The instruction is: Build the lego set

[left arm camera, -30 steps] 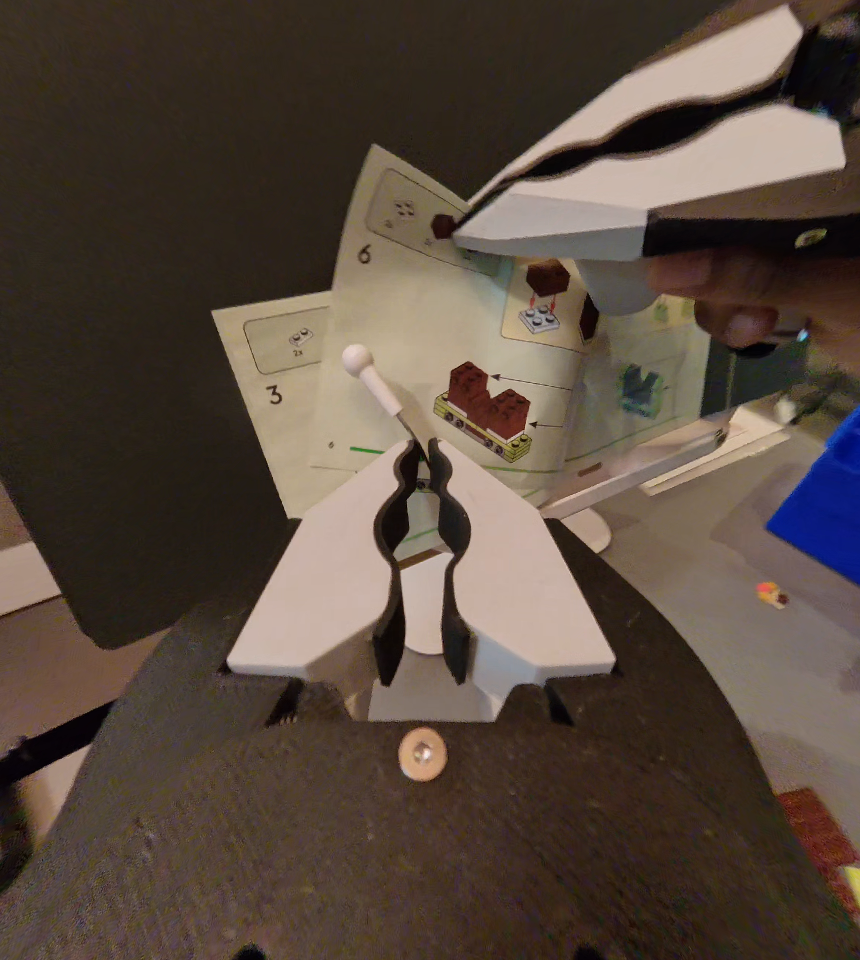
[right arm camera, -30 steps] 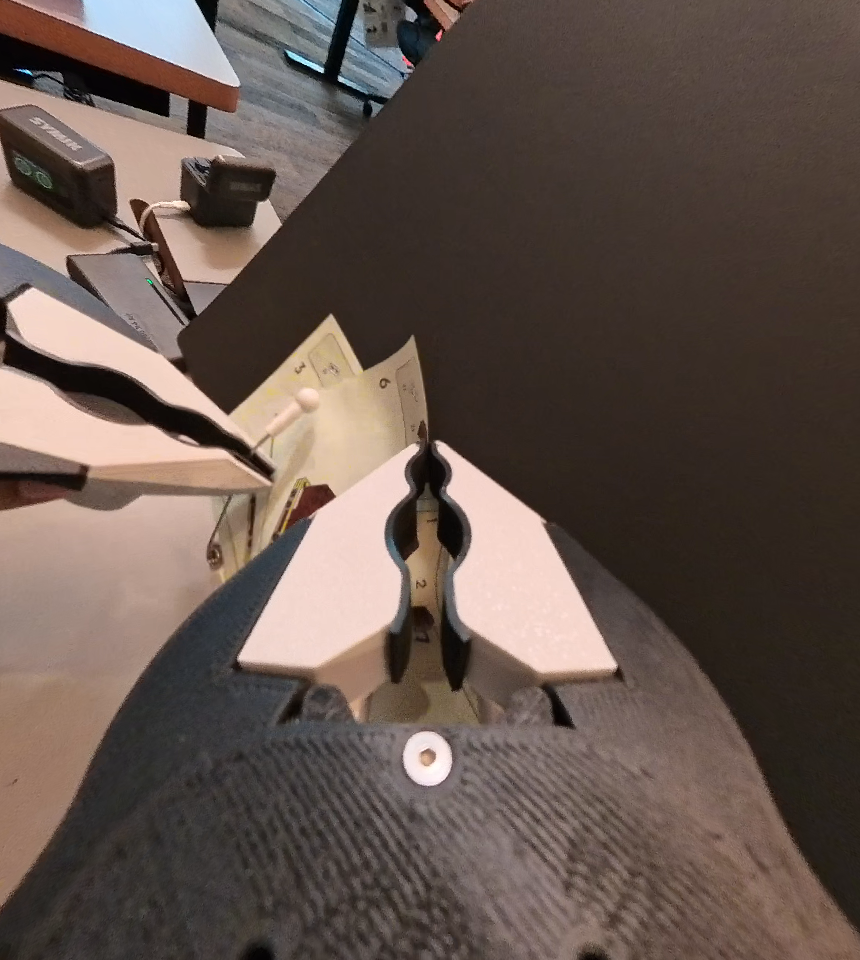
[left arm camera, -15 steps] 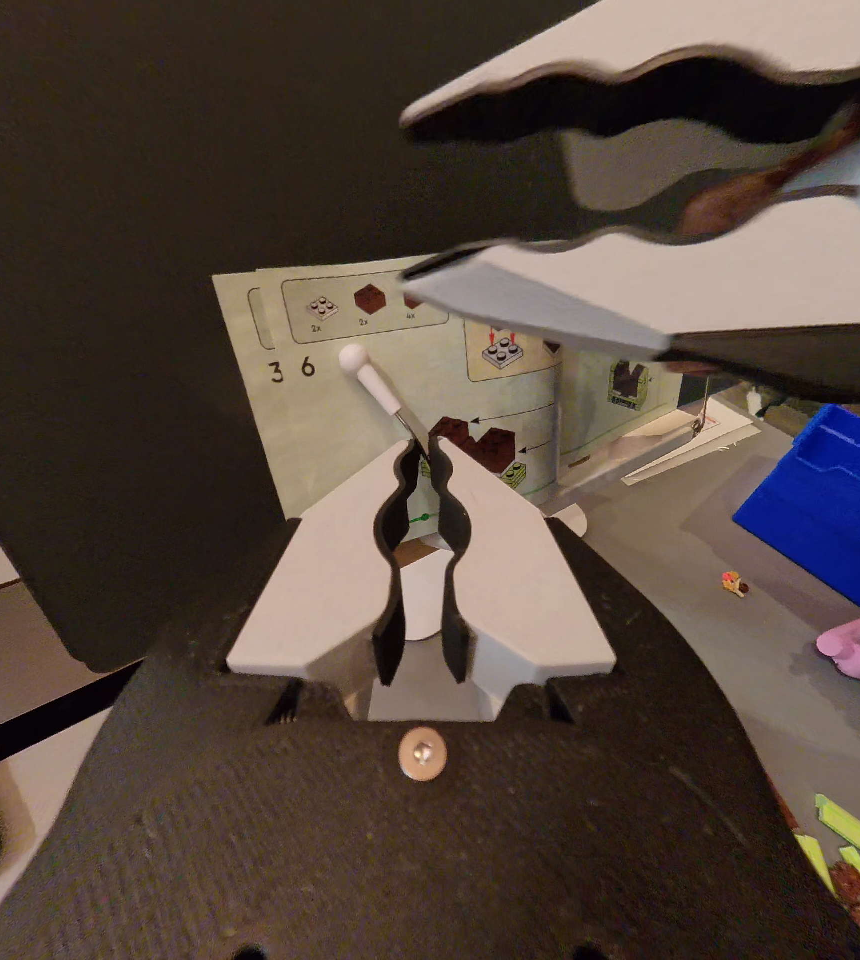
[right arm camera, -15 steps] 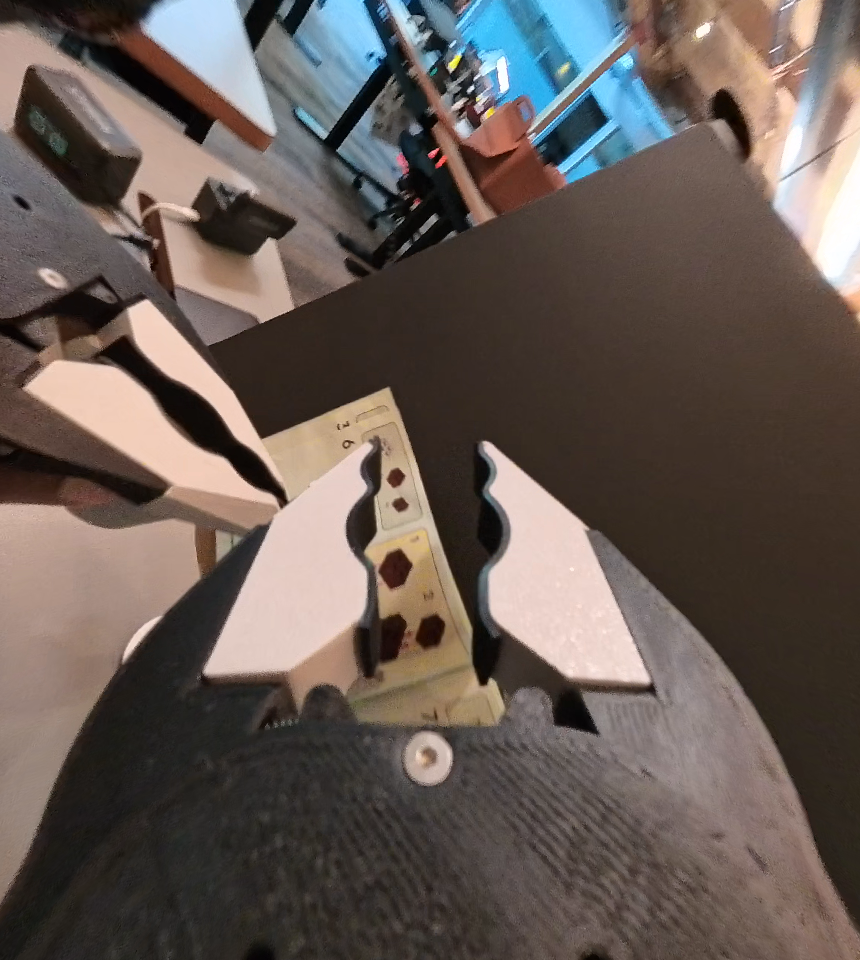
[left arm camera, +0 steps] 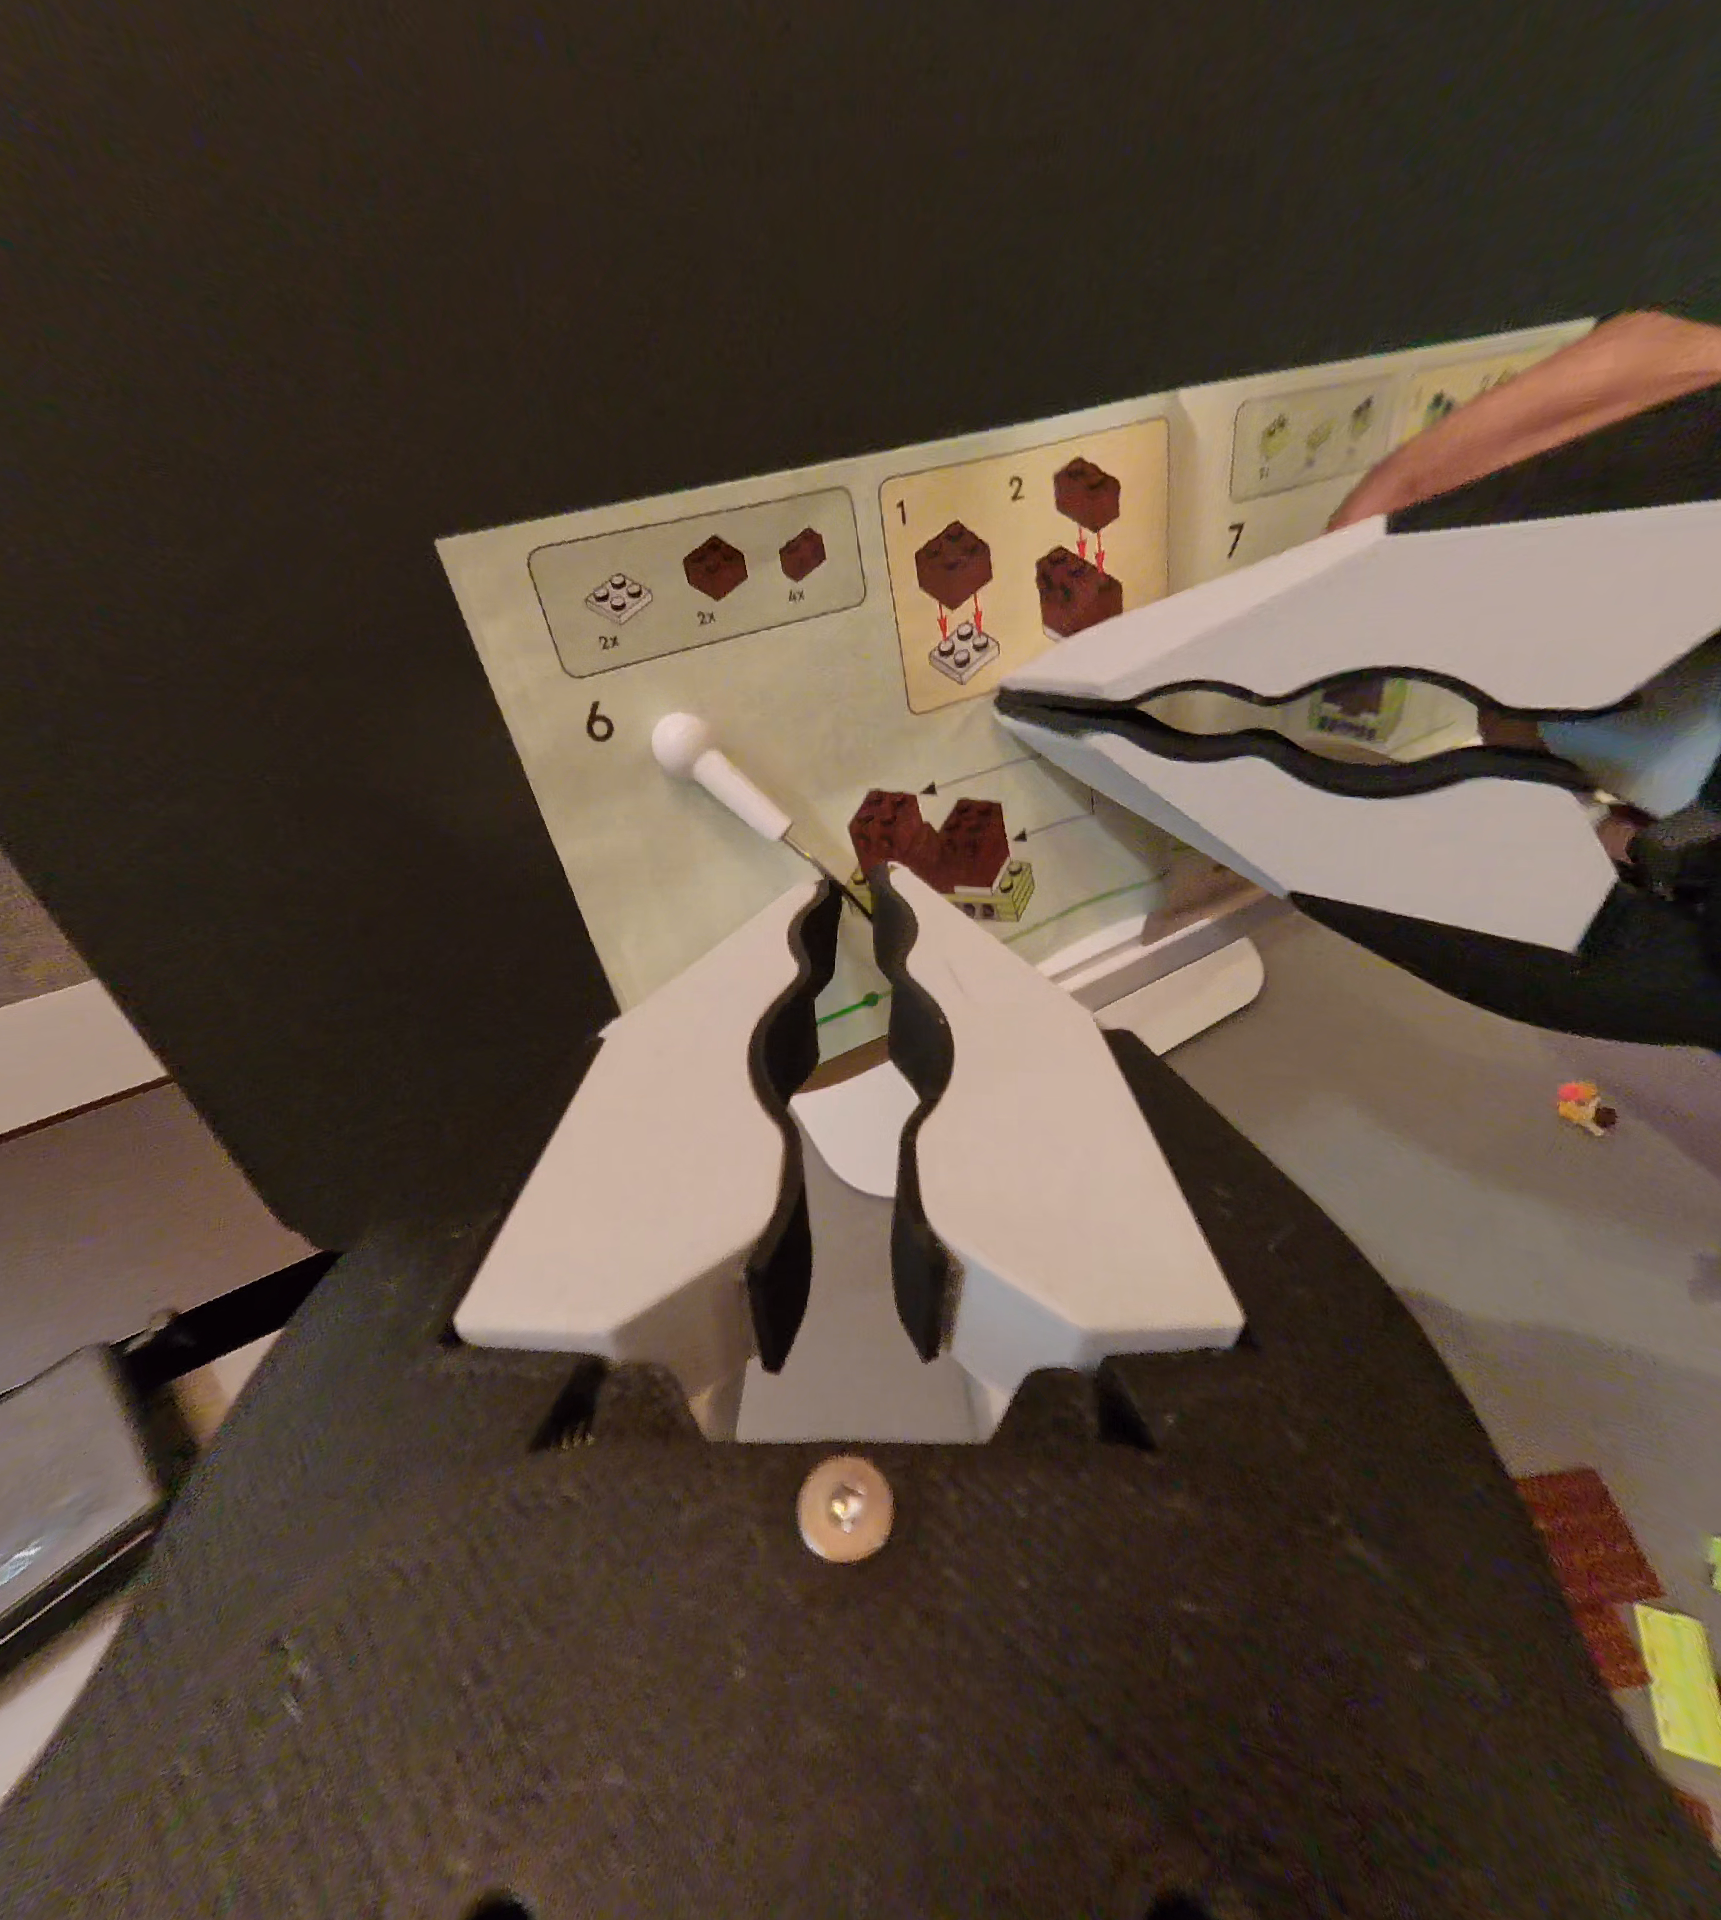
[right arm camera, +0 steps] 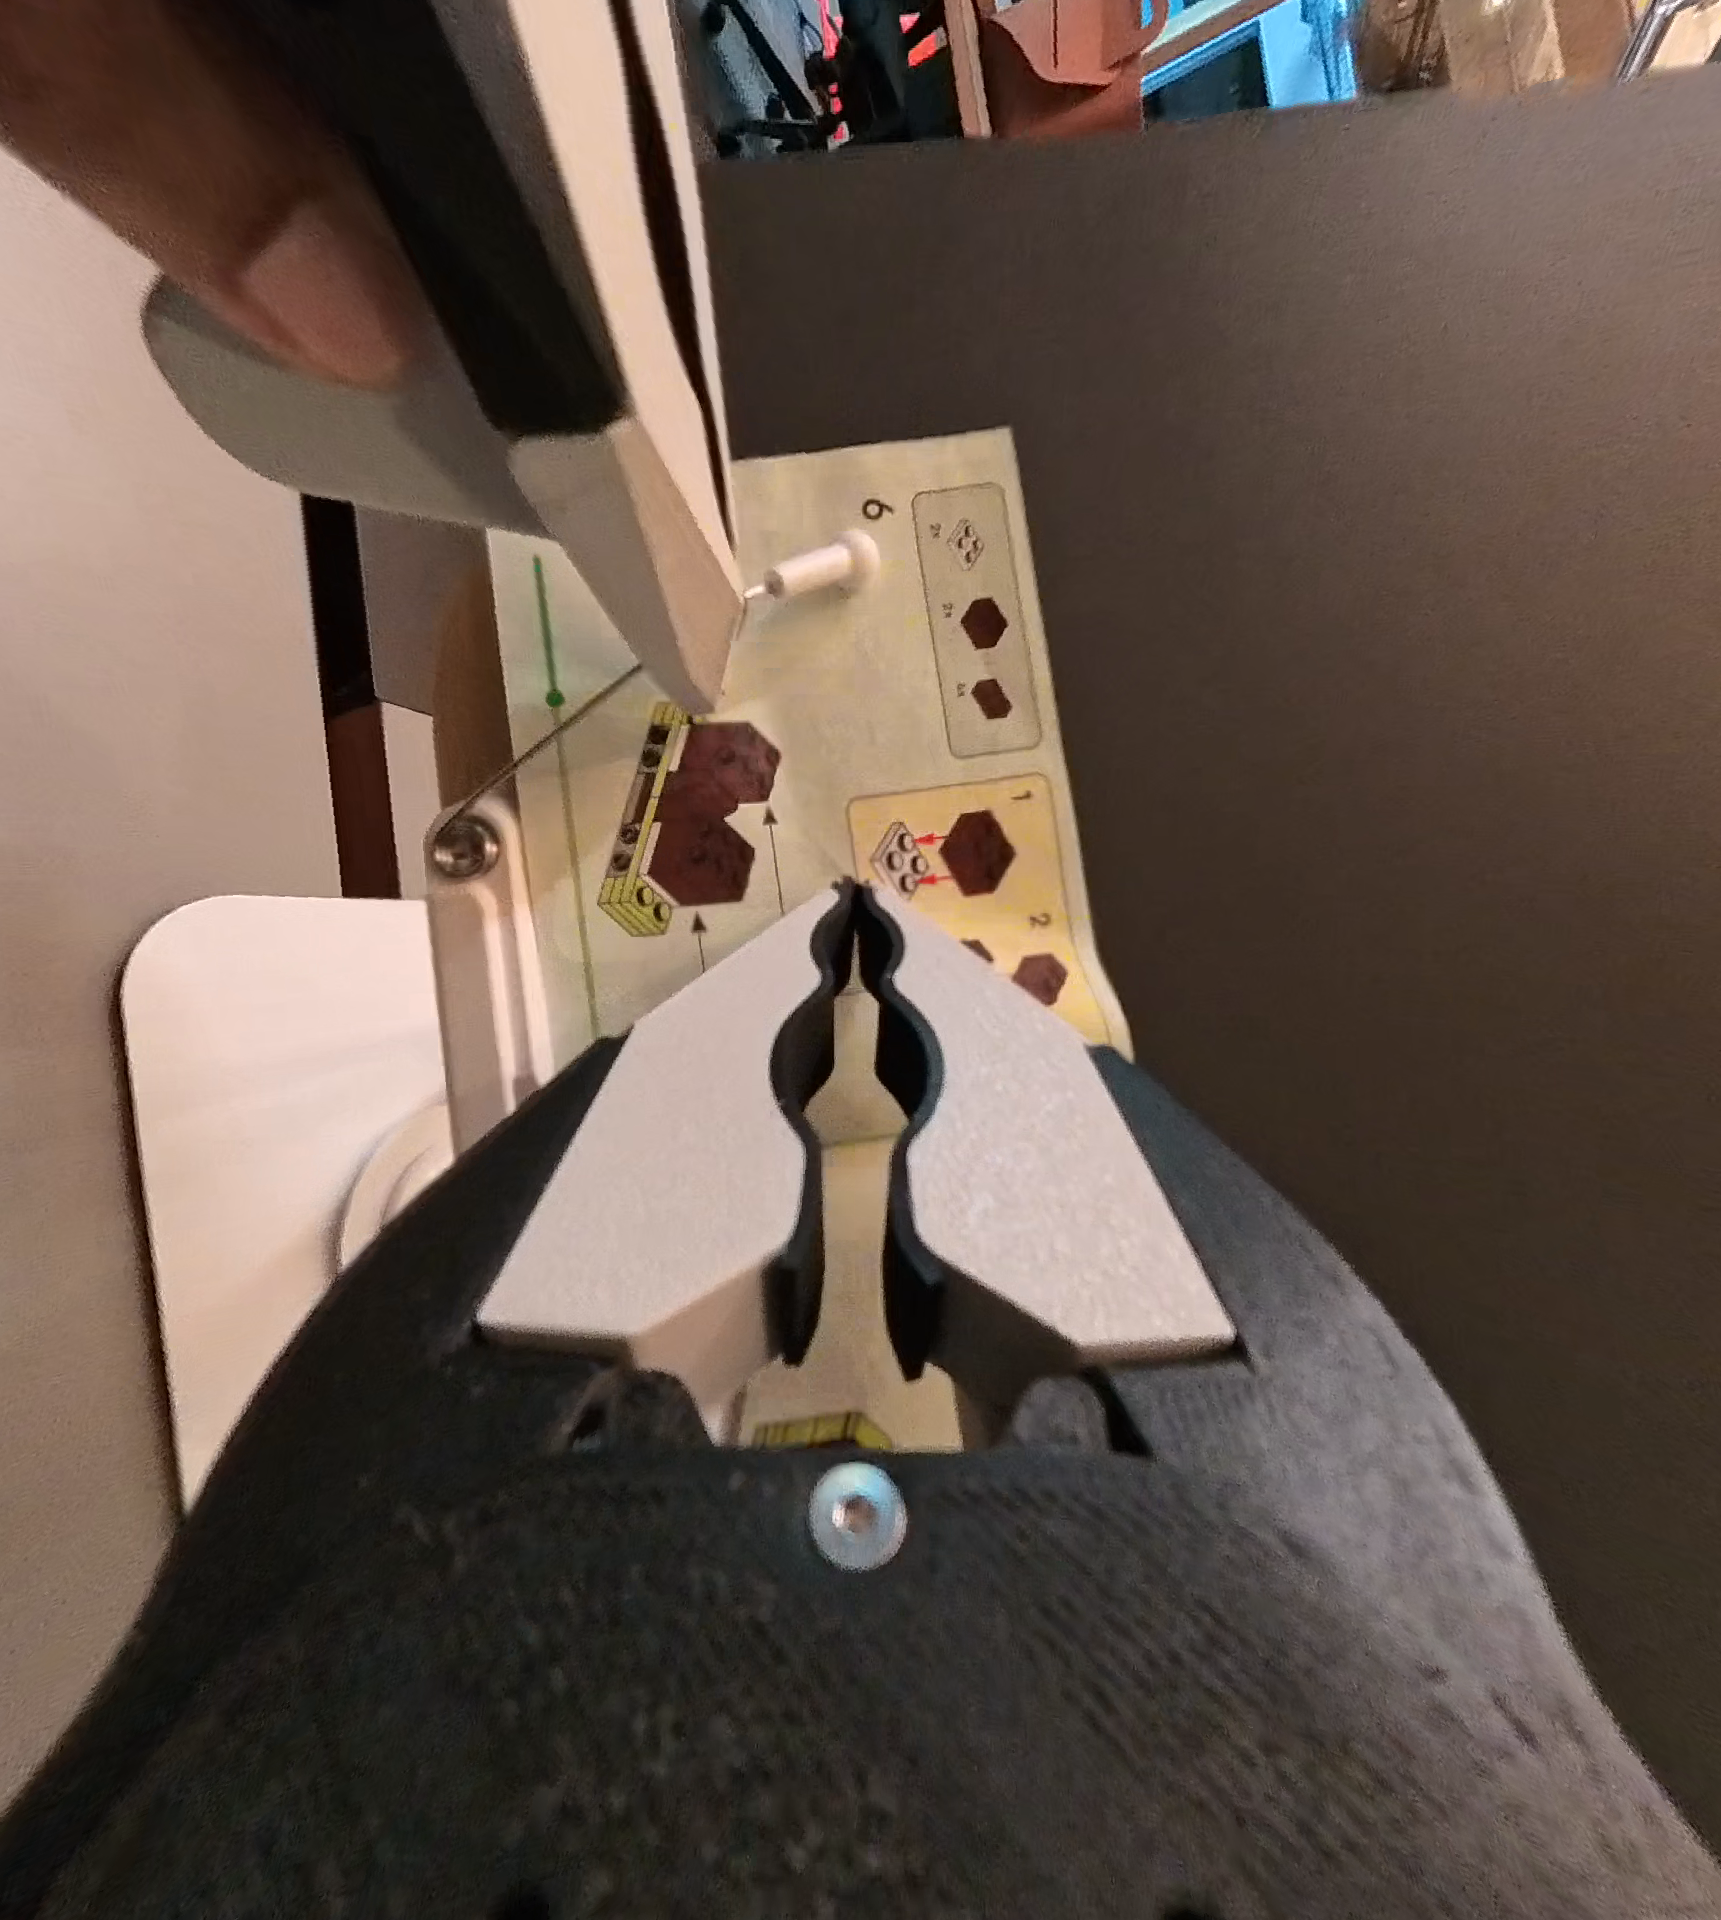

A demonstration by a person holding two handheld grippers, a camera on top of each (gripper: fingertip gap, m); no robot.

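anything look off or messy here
Nothing looks damaged. The instruction booklet stands open on its white stand; the left gripper pinches the stand's wire page-holder arm. Loose bricks lie scattered on the table's right.

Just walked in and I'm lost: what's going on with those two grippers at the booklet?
A person is working both grippers at the Lego instruction booklet, which stands open on a white stand. The left gripper is shut on the stand's page-holder pin, a wire arm with a white tip. The right gripper is closed at the page's edge, apparently pinching it. Loose Lego pieces lie on the table, untouched.
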